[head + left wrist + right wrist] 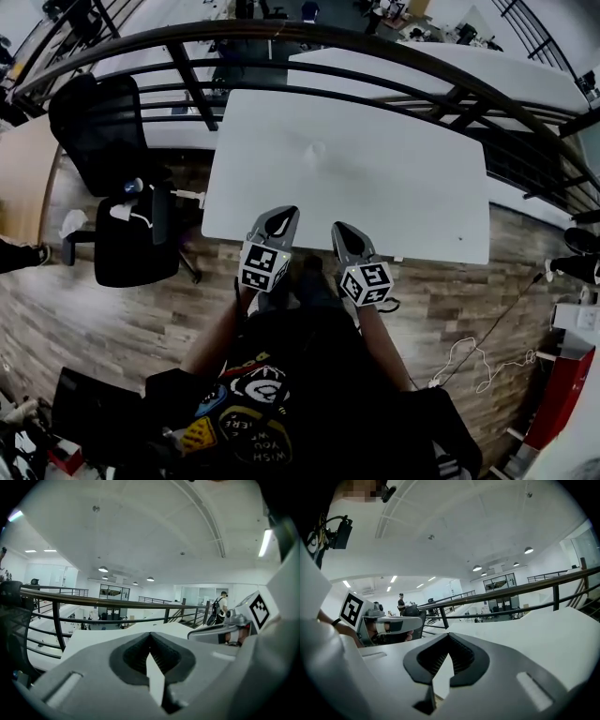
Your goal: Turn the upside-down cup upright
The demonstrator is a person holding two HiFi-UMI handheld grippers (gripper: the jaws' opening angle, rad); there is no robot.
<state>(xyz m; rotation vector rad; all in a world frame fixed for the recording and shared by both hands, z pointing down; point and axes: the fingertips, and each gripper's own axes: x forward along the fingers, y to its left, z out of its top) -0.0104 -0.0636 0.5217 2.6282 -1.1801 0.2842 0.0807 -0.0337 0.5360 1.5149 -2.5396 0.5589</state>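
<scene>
A small pale shape (314,149), faint against the white table (412,187), stands near the table's middle; I cannot tell whether it is the cup. My left gripper (283,216) and right gripper (338,228) sit side by side over the table's near edge, well short of that shape. Both are shut with nothing between the jaws. In the left gripper view the left gripper (150,635) is shut and the right gripper (224,631) shows beside it. In the right gripper view the right gripper (448,637) is shut too, with the left gripper (391,625) at its left.
A black office chair (105,131) and a second black seat (136,246) stand left of the table. A dark metal railing (281,36) curves behind it. A white cable (480,364) lies on the wooden floor at the right, near a red object (562,394).
</scene>
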